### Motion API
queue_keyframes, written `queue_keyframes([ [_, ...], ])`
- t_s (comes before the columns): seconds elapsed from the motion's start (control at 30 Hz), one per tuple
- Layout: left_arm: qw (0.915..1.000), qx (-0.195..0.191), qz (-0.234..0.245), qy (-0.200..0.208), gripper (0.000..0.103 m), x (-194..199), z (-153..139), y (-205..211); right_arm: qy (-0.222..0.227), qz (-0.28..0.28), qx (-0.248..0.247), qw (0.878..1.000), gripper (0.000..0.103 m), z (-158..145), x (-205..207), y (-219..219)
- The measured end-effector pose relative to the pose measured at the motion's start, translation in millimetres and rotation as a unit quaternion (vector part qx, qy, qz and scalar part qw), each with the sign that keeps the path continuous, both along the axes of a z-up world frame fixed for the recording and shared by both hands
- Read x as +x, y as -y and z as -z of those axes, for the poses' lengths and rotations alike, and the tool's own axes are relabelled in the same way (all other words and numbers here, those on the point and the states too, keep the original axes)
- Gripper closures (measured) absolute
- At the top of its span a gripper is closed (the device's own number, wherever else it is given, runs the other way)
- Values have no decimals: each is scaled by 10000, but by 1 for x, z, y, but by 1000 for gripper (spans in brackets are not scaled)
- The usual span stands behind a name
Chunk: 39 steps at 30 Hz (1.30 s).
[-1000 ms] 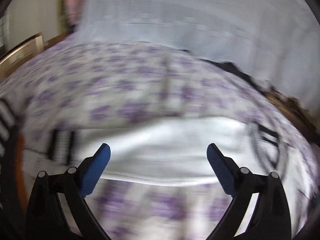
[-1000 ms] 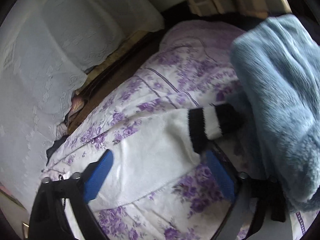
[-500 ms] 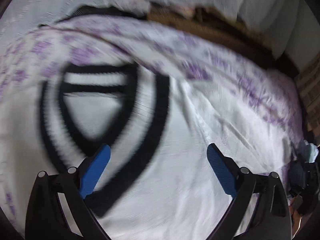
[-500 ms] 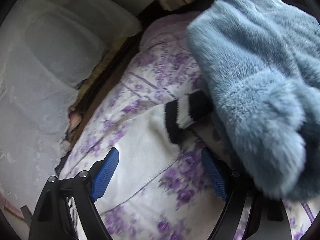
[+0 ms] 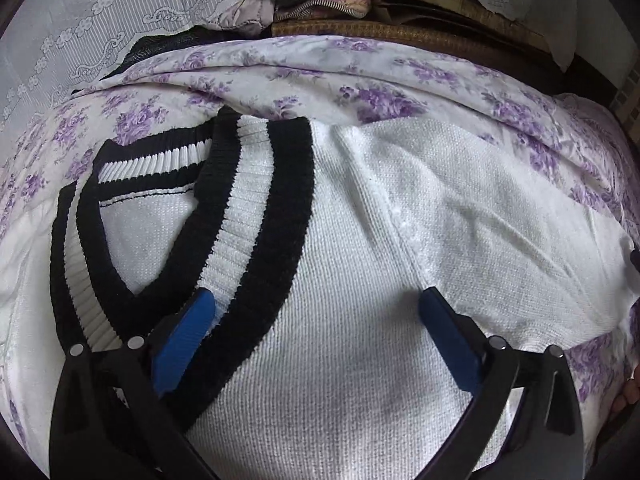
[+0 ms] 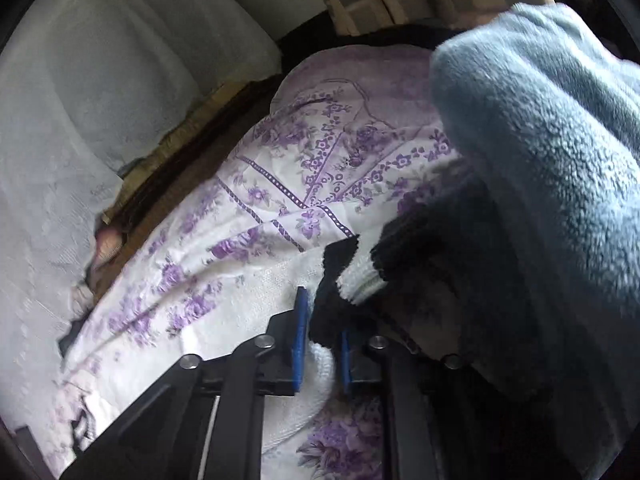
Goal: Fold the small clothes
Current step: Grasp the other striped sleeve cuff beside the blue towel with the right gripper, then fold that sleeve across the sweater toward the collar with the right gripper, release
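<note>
Lying flat on the purple-flowered bedsheet (image 5: 384, 64), the white knit sweater (image 5: 360, 280) faces us with its black-striped V-neck. Our left gripper (image 5: 316, 312) hovers above its chest, jaws spread wide, while our right gripper (image 6: 322, 340) pinches the sleeve's striped cuff (image 6: 352, 276) beside a fluffy blue garment (image 6: 540, 152).
</note>
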<state>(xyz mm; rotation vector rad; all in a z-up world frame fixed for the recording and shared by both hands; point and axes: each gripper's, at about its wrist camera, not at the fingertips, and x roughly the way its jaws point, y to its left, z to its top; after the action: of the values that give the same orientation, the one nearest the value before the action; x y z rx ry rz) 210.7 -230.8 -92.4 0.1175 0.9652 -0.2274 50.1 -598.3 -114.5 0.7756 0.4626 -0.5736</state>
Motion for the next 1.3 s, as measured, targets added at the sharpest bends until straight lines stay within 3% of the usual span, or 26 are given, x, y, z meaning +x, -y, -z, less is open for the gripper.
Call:
queue_keyframes([
  [0.27, 10000, -64, 67, -18, 4, 0, -3, 1, 642, -202, -165, 9976, 90, -18, -12, -15],
  [0.73, 9972, -724, 173, -101, 4, 4, -12, -18, 900, -1288, -849, 9839, 90, -63, 4, -86],
  [0.9, 9952, -952, 179, -126, 4, 5, -19, -27, 949, -1701, -1008, 9757, 90, -77, 11, -121],
  [1.3, 9947, -983, 247, -176, 4, 8, -29, -48, 972, -2711, -1487, 9460, 90, -101, 37, -225],
])
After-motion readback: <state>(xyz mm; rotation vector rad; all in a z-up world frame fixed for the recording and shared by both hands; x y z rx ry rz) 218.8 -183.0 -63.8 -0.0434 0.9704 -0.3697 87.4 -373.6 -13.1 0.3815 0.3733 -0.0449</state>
